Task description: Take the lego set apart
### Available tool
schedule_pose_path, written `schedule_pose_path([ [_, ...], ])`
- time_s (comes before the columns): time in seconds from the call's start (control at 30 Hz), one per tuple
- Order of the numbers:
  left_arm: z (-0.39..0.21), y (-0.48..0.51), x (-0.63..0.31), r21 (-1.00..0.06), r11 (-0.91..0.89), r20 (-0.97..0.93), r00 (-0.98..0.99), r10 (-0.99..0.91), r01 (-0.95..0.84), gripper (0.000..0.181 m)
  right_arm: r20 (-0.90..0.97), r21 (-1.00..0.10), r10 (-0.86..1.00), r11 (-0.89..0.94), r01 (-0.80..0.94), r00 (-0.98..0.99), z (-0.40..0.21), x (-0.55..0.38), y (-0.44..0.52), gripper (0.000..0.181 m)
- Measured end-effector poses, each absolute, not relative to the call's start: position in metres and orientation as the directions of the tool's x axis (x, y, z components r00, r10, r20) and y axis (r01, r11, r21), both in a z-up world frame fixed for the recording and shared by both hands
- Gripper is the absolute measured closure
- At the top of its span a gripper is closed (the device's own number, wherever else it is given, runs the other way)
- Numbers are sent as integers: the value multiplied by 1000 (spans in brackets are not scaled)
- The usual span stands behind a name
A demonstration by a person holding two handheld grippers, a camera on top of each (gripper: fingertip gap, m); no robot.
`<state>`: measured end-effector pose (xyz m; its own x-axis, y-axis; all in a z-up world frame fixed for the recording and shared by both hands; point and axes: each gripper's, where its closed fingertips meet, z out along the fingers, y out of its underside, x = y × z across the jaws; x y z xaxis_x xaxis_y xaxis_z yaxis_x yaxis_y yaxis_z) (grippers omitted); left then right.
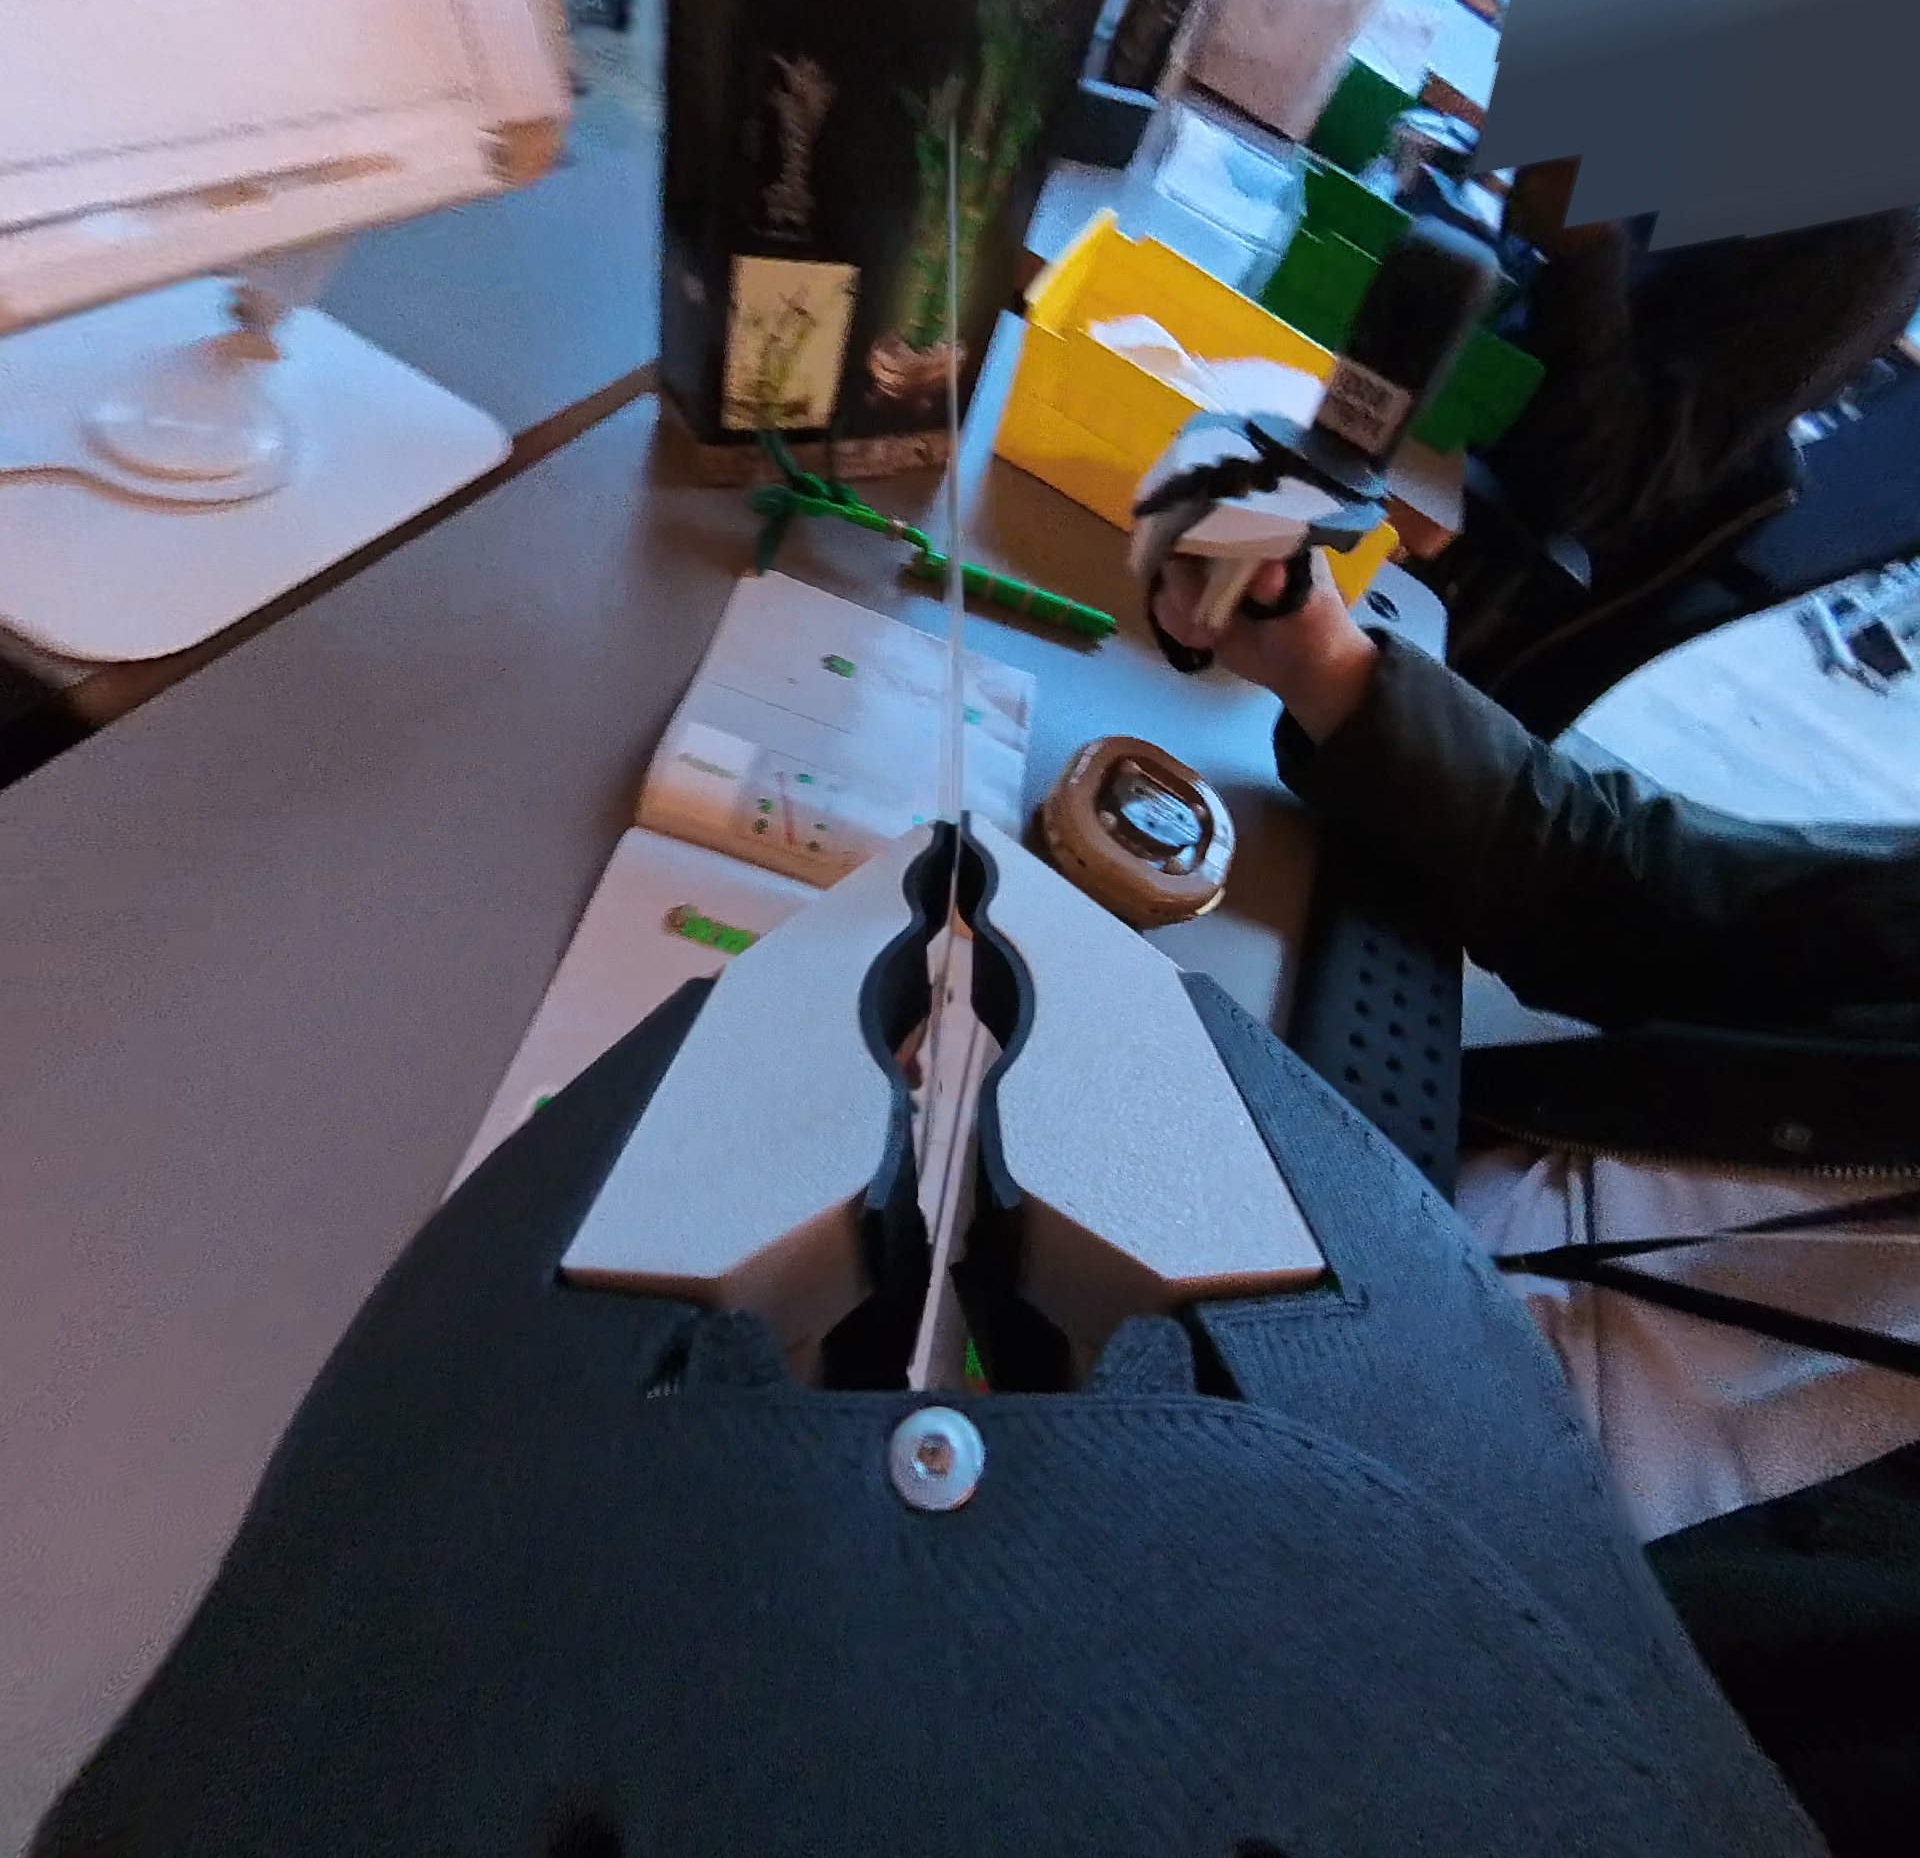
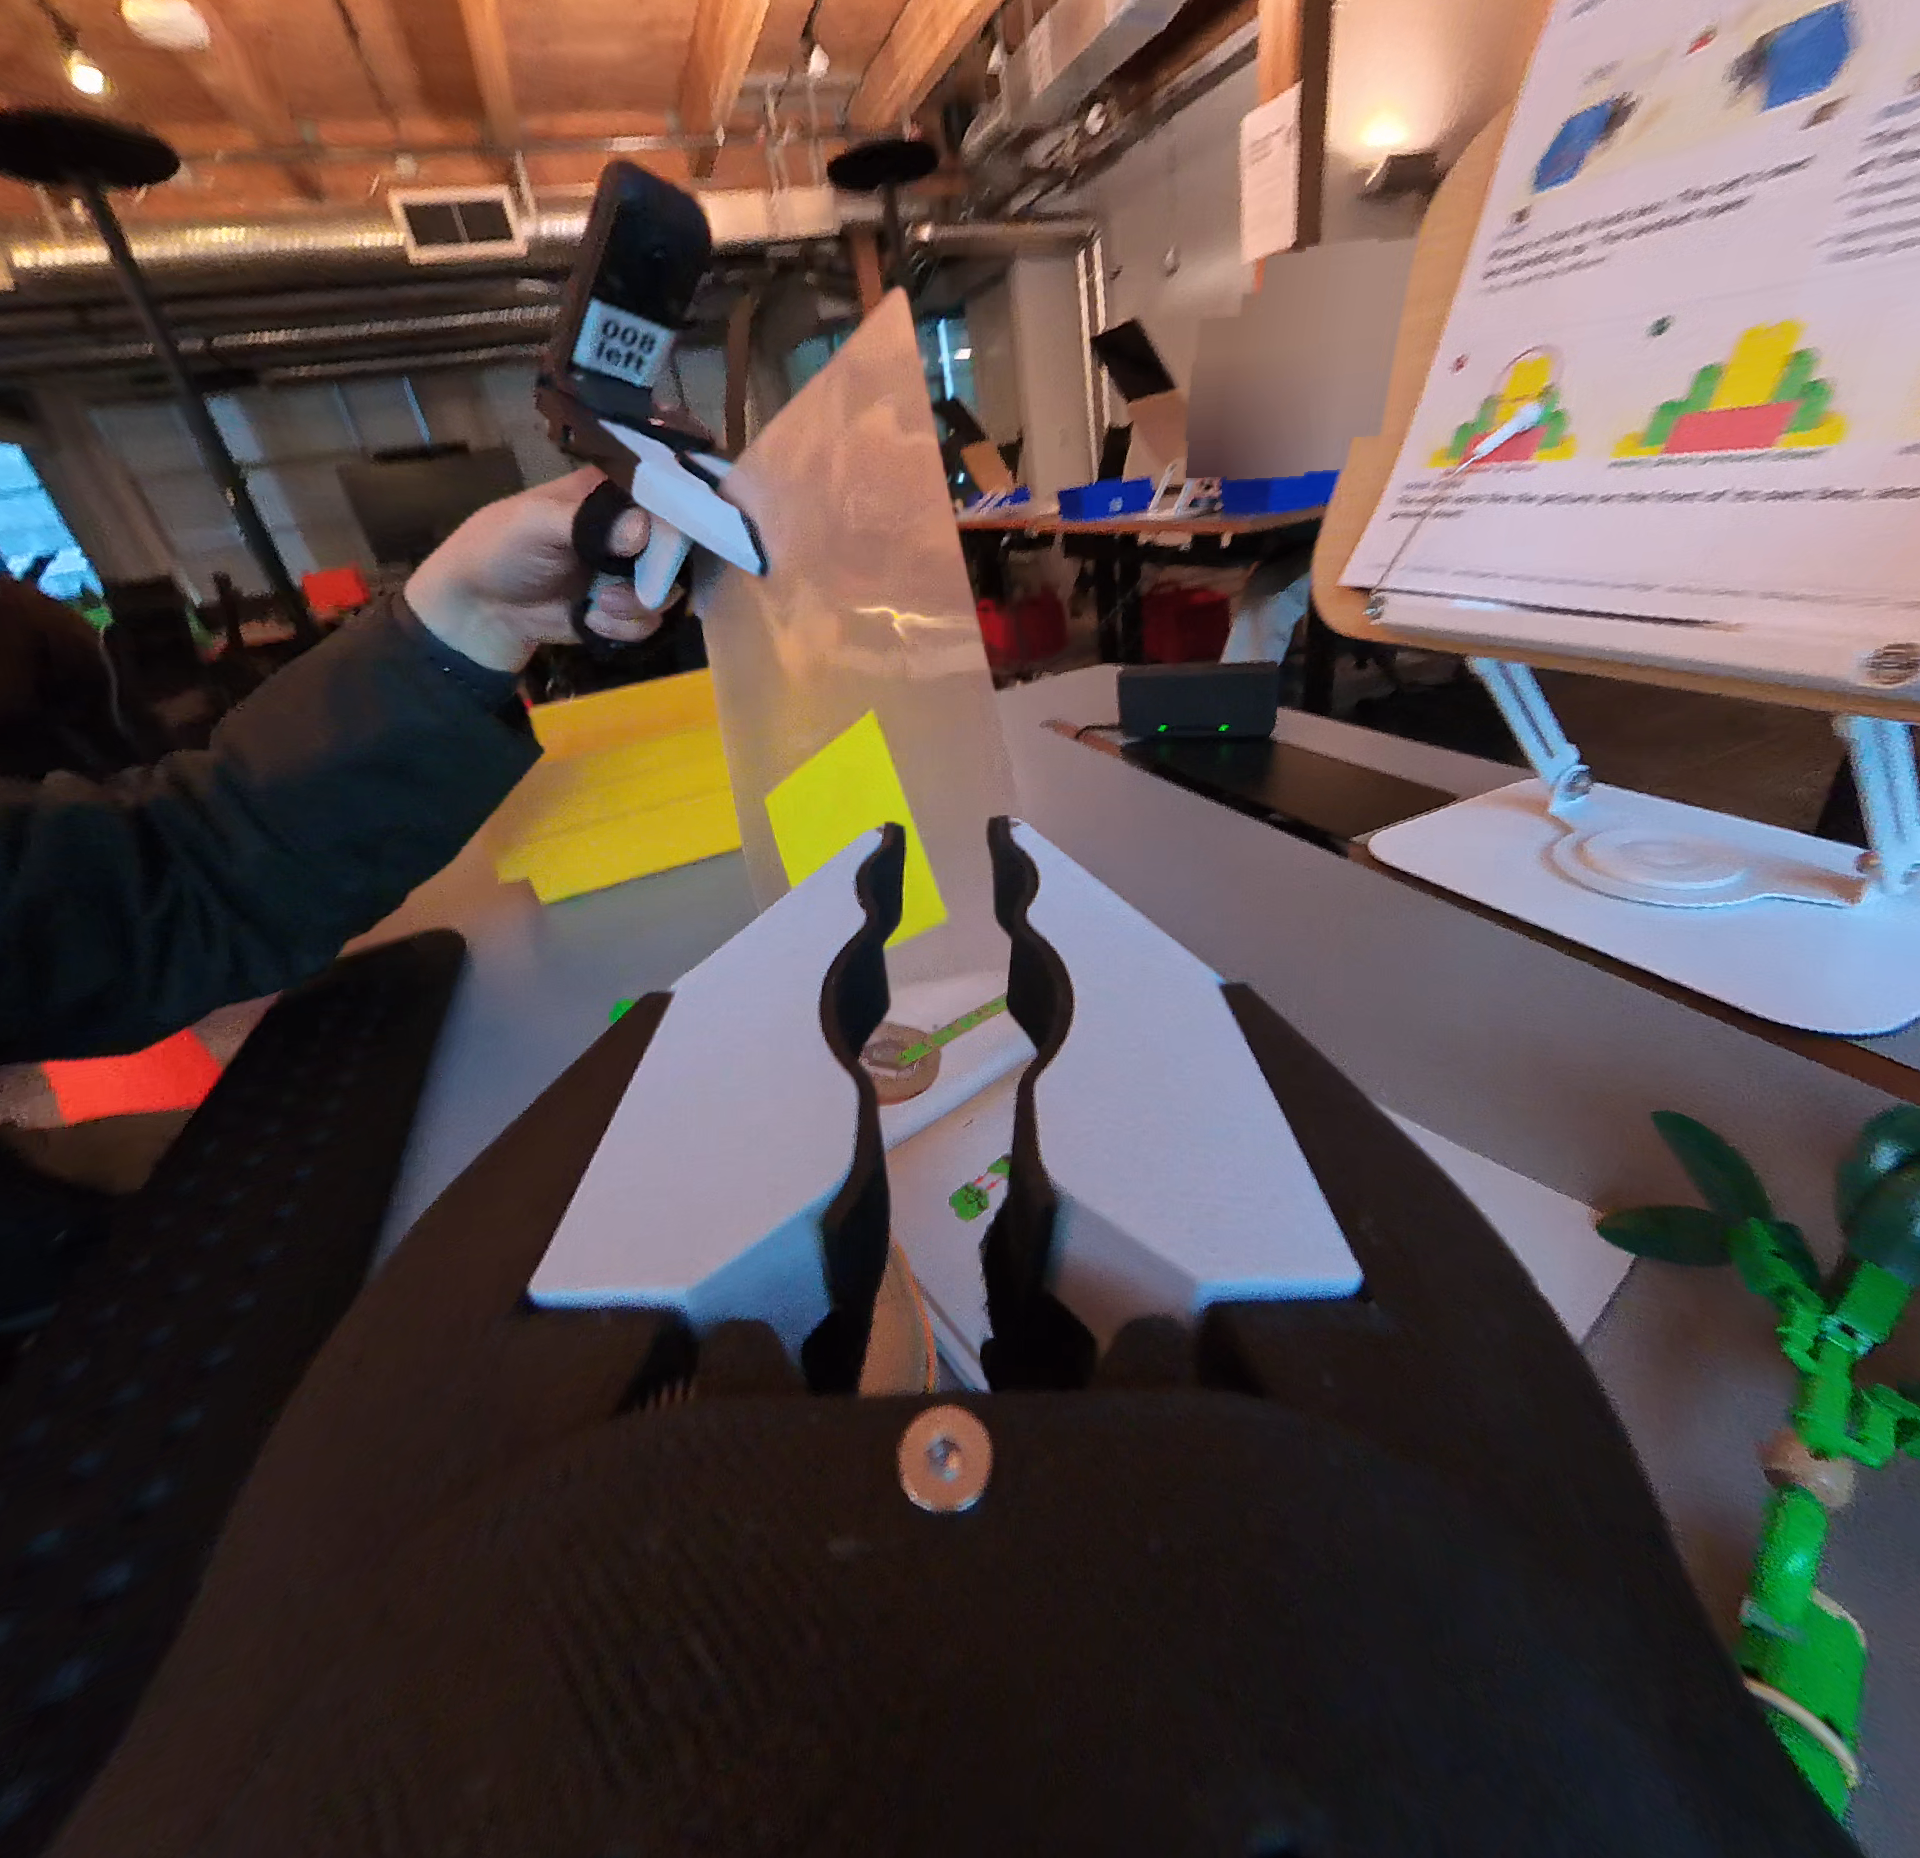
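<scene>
My left gripper is shut on a thin pale page of the instruction booklet, seen edge-on. The right wrist view shows that gripper holding the page lifted upright. My right gripper is open with nothing between its pads, and the page stands beyond its tips. It also shows in the left wrist view, raised over the table. A green lego stalk lies past the booklet and shows at the right of the right wrist view. A round brown lego base sits beside the booklet.
A dark lego box stands at the back. A yellow bin sits to its right. A white stand holds a picture sheet. A small green piece lies on the open booklet. A person's sleeve reaches in. Some 20 cm of space lies between my two pairs of fingers.
</scene>
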<state>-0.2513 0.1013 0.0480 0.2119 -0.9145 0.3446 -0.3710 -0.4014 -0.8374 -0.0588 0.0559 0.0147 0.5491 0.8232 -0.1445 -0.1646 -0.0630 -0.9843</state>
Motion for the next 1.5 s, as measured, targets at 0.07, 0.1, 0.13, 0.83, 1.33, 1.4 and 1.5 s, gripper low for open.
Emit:
schedule_pose_path([
  [0.07,69,124,-280,-831,-447,352,308,-884,-332,181,-167,-977,815,-62,-203,555,19,-51,58,167],
  [0.1,81,138,-298,-828,-470,357,360,-862,-304,181,-172,-976,812,-62,-209,557,20,-49,58,168],
  [0.13,93,154,-318,-828,-490,355,421,-835,-273,181,-172,-976,806,-61,-209,566,19,-46,59,168],
  [0.83,0,373,-594,-596,-797,489,829,-271,91,181,-109,-994,797,-82,-72,594,-2,-53,62,171],
  [1.33,-83,415,-633,-387,-910,245,935,-256,-148,181,-68,-993,783,-116,37,619,-25,-55,67,171],
  [1.4,-92,415,-632,-364,-917,236,937,-258,-160,181,-64,-991,787,-123,54,613,-29,-56,67,171],
  [1.5,-102,416,-627,-355,-917,244,929,-278,-181,170,-60,-989,791,-129,71,609,-32,-58,67,171],
])
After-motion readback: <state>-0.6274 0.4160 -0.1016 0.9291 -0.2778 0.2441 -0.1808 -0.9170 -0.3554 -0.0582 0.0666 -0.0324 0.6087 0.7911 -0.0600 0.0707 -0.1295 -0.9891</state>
